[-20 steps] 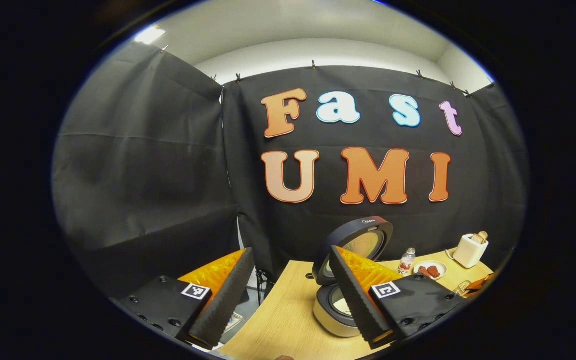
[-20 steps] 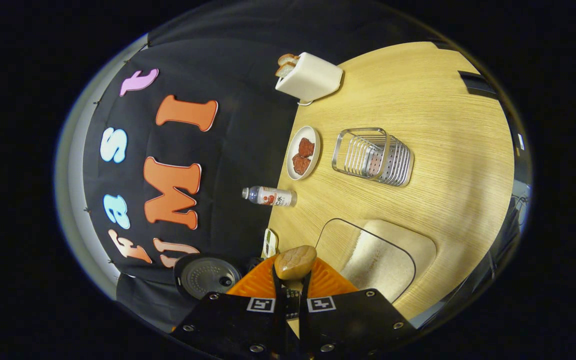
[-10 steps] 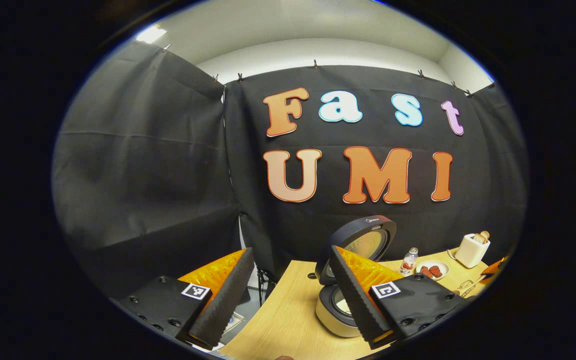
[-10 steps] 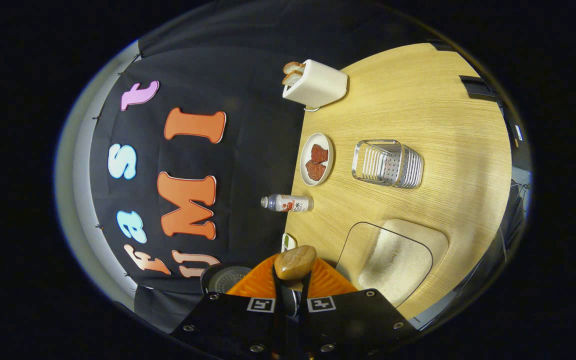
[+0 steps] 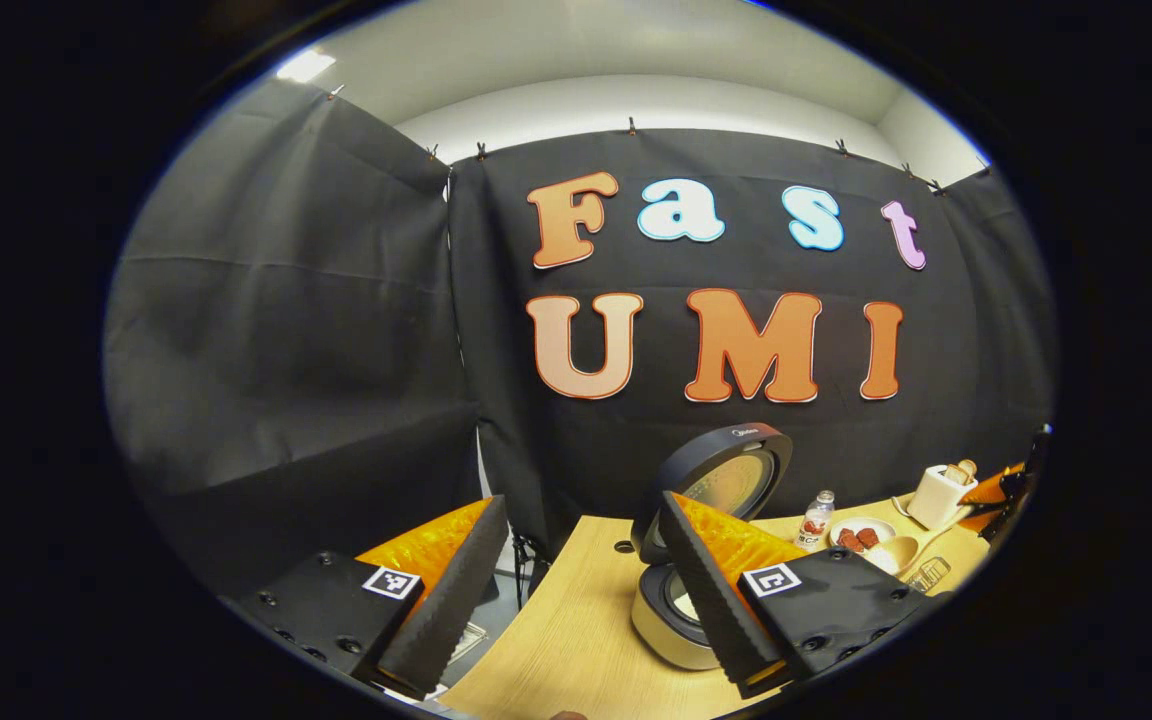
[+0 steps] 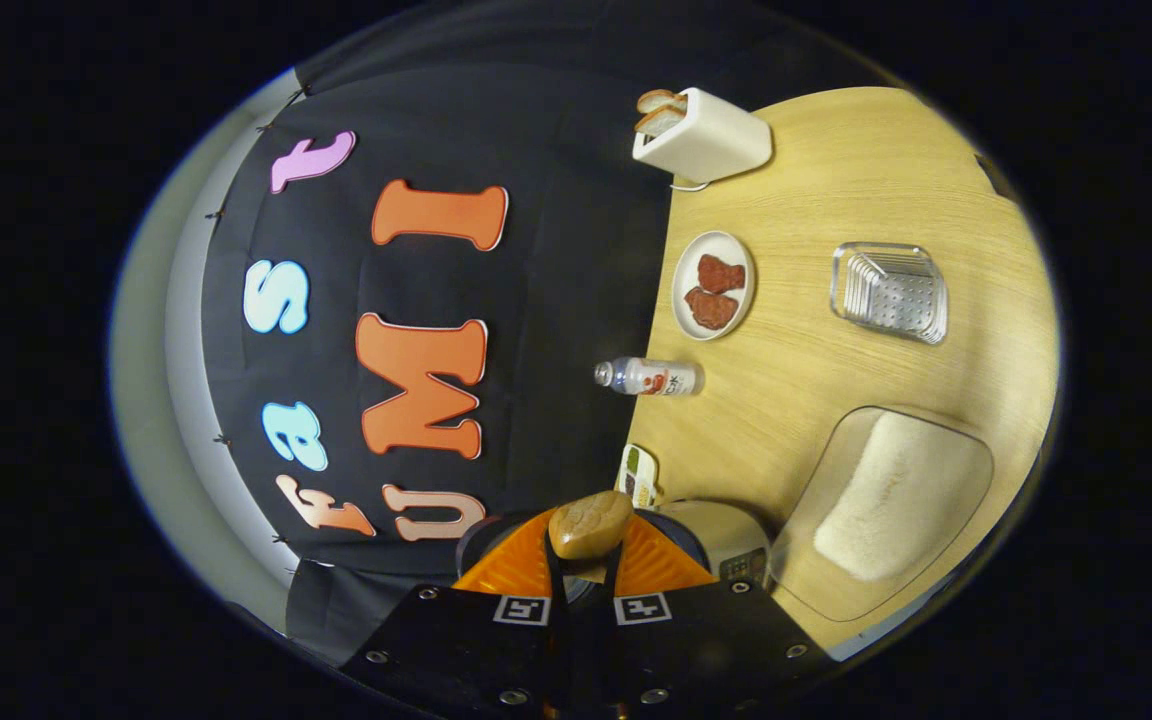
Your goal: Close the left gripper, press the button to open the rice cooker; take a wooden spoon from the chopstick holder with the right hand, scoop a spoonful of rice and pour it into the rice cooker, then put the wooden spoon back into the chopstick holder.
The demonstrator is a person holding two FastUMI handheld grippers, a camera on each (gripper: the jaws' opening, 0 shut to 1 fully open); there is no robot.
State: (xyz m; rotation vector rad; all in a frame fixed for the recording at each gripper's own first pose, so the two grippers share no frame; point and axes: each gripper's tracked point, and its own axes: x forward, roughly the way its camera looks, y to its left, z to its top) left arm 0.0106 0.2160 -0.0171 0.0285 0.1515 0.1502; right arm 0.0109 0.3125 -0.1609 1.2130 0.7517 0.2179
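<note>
The wooden spoon (image 6: 591,524) sat clamped in the right hand-held gripper (image 6: 581,575), bowl tipped sideways above the rice cooker (image 6: 726,535); emptying it wanted a centred, slow roll. The left hand-held gripper (image 5: 576,590) gaped, empty, beside the cooker's raised lid (image 5: 726,475).

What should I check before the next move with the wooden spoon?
1. Cooker open: ok. The lid stands up behind the rice cooker.
2. Grip: ok. The right gripper is shut on the wooden spoon.
3. Rice in the spoon: cannot tell. Its bowl faces away in the right gripper view and is too small in the left gripper view.
4. Left gripper: ok. It is open and holds nothing.
5. Chopstick holder: ok. It is empty, ready for the spoon's return.
6. Rice supply: ok. The clear container has rice in it.
</note>
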